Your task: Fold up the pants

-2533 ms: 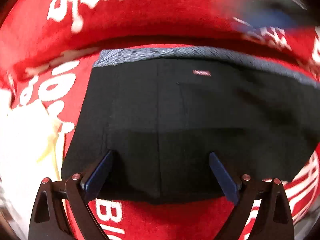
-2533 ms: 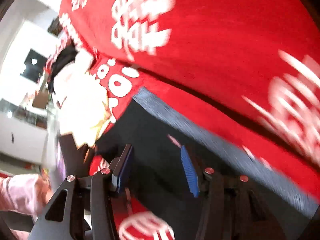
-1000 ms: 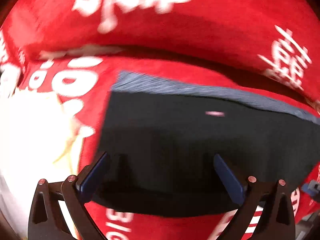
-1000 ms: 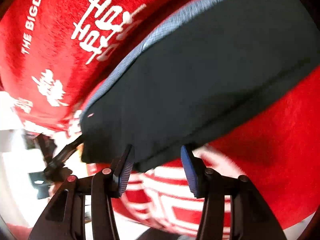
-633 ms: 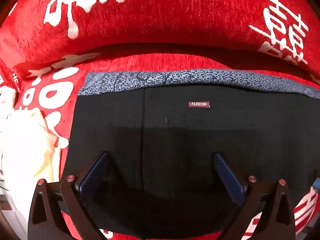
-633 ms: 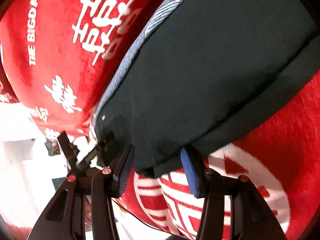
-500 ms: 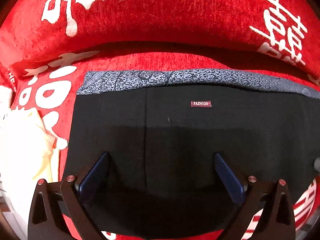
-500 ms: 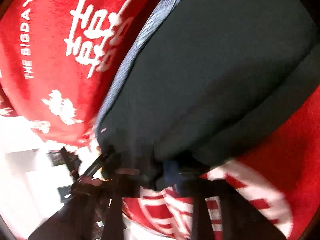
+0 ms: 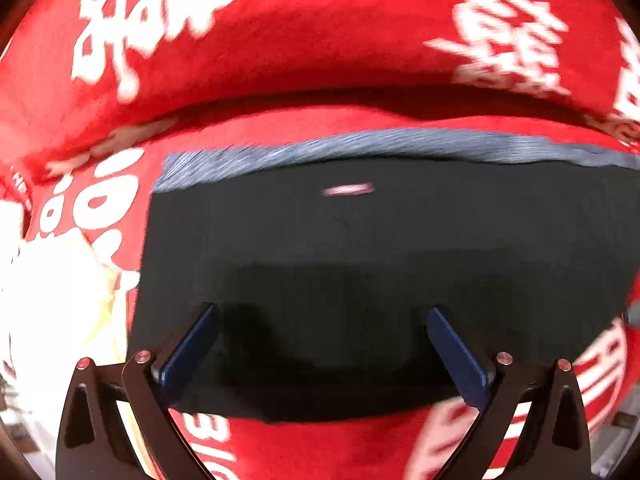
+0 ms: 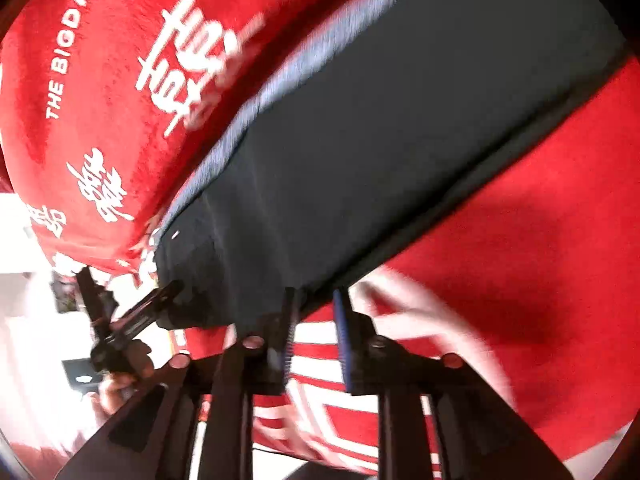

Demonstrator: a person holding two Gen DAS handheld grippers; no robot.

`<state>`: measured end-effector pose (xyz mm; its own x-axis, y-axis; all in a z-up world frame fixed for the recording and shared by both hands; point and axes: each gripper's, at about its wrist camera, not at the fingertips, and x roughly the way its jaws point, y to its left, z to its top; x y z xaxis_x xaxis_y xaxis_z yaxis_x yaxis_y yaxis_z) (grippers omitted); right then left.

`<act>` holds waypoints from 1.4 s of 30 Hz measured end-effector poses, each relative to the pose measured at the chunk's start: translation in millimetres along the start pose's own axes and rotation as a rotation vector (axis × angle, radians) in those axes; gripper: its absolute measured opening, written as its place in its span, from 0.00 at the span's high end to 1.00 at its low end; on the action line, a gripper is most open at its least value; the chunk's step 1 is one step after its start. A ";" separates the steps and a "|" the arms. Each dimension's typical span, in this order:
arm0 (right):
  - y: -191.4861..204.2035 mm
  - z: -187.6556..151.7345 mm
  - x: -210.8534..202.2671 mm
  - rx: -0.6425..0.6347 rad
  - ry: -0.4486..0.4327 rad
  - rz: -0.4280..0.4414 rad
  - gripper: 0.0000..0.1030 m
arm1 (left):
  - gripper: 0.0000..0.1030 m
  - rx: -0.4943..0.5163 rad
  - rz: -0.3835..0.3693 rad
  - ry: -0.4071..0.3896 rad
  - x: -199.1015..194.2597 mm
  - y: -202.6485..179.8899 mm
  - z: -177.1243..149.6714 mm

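Black pants (image 9: 360,248) with a grey patterned waistband (image 9: 360,144) and a small label lie folded flat on a red sofa seat. My left gripper (image 9: 320,340) is open, its blue pads spread over the near edge of the pants. In the right wrist view the pants (image 10: 380,140) stretch away up to the right. My right gripper (image 10: 314,332) is narrowed at the near corner of the pants, with a small gap still between its pads. The left gripper (image 10: 132,316) shows at the far corner.
The sofa (image 9: 320,60) is red with white characters on seat and backrest. A pale cream cloth (image 9: 52,300) lies on the seat to the left of the pants. The seat's front edge (image 10: 360,420) is striped red and white.
My right gripper has narrowed from wide open and moved to the near corner of the pants. My left gripper has drawn back a little, still open over the edge.
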<state>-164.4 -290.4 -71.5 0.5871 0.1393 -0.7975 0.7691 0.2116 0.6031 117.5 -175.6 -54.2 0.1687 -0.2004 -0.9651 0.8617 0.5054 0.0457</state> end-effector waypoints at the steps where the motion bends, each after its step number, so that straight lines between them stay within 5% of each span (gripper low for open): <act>1: -4.6 5.6 -10.3 -0.012 -0.027 -0.035 0.76 | 0.00 0.016 -0.026 -0.009 -4.6 -16.6 1.9; 7: -33.2 59.8 -31.6 -0.094 -0.094 -0.152 0.76 | 0.00 0.087 -0.118 -0.008 22.8 -114.8 20.3; 9: -46.4 66.8 -23.3 -0.148 -0.059 -0.269 0.86 | 0.00 0.147 -0.056 0.011 41.4 -133.1 12.5; 10: -54.6 66.4 -26.3 -0.147 -0.063 -0.282 1.00 | 0.00 0.138 -0.063 -0.039 38.2 -131.1 6.6; 12: -73.3 63.2 -42.9 -0.065 -0.074 -0.316 1.00 | 0.00 0.146 -0.054 -0.001 35.5 -125.6 3.3; 14: -83.3 60.9 -63.6 0.008 -0.109 -0.388 0.92 | 0.00 0.137 -0.028 0.044 29.3 -119.4 6.0; 16: -80.7 67.9 -76.6 0.011 -0.147 -0.282 0.89 | 0.00 0.125 -0.027 0.033 19.8 -119.7 17.6; 19: -49.3 97.6 -64.5 -0.117 -0.142 -0.235 0.60 | 0.00 0.107 -0.030 -0.036 13.6 -134.7 52.1; 25: -2.4 152.7 19.0 -0.295 -0.055 -0.188 0.60 | 0.00 -0.040 0.068 -0.022 63.1 -152.9 102.4; 28: -8.4 171.2 30.6 -0.336 -0.091 -0.190 0.67 | 0.00 -0.136 0.020 -0.026 74.7 -141.8 103.4; 29: -14.9 180.4 27.4 -0.320 -0.099 -0.185 0.77 | 0.00 -0.139 0.011 -0.034 74.6 -139.6 101.9; 37: -91.3 209.1 -39.2 -0.146 -0.236 -0.361 0.77 | 0.00 -0.099 0.061 -0.030 60.0 -149.8 98.4; 42: -134.7 167.3 -120.3 0.055 -0.361 -0.421 0.57 | 0.00 -0.032 0.103 -0.023 28.0 -177.0 101.5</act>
<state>-296.4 -497.5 -53.9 0.2681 -0.2891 -0.9190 0.9623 0.1250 0.2414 18.2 -355.9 -63.1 0.2663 -0.1648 -0.9497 0.8234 0.5511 0.1353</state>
